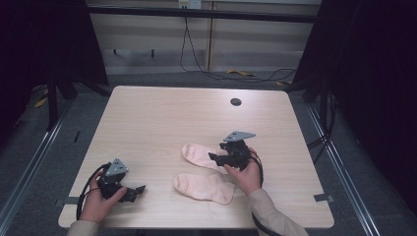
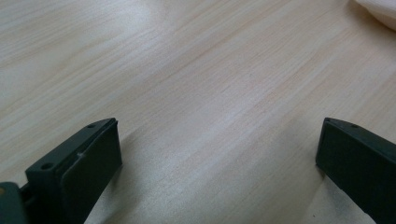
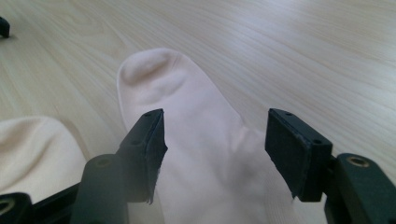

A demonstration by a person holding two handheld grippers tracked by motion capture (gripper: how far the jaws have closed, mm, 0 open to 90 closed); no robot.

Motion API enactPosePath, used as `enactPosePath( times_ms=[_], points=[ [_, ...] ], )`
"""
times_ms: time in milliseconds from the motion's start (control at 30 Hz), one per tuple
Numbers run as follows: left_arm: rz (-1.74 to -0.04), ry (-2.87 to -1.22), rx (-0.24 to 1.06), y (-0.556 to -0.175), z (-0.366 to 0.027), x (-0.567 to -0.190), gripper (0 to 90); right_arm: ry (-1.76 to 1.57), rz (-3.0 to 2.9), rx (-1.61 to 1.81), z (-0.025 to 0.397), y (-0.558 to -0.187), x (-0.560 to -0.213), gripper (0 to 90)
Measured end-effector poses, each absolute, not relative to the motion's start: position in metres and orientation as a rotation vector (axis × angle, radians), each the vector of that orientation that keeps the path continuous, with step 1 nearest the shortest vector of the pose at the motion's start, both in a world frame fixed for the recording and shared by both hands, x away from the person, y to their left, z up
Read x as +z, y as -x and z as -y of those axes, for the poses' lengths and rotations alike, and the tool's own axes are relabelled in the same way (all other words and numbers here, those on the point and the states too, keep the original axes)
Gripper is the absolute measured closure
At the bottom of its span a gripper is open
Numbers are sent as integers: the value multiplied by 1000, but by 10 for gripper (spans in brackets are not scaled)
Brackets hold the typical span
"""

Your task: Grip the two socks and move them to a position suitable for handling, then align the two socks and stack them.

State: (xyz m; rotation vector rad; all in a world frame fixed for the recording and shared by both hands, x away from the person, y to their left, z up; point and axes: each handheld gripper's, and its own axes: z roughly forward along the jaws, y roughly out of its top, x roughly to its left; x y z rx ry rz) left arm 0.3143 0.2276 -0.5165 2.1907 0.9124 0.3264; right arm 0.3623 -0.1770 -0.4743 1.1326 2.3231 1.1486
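With its fingers (image 3: pixel 147 140) spread wide over the farther sock (image 3: pixel 196 140), the right gripper (image 3: pixel 215 140) seems poised to pinch it, while the left gripper (image 2: pixel 219 154) waits wide open above bare table (image 2: pixel 187 70).

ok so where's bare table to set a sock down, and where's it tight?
Free: the whole far half of the table, up to the dark hole, and the stretch between the left gripper and the near sock. Crowded: front right, where the right gripper sits open over the far sock.
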Motion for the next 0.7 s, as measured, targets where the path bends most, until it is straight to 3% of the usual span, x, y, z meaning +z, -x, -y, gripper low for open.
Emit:
enactPosePath(
  times_ms=[267, 367, 700],
  points=[
    [-913, -2191, 327, -314, -228, -516, 0, -1122, -2321, 1142, 200, -334, -477, 335],
    [-912, -2189, 326, -314, -228, -517, 0, -1115, -2349, 1113, 206, -325, -481, 279],
    [-914, -2188, 328, -314, -227, -517, 0, -1079, -2354, 1079, 217, -304, -486, 276]
  ],
)
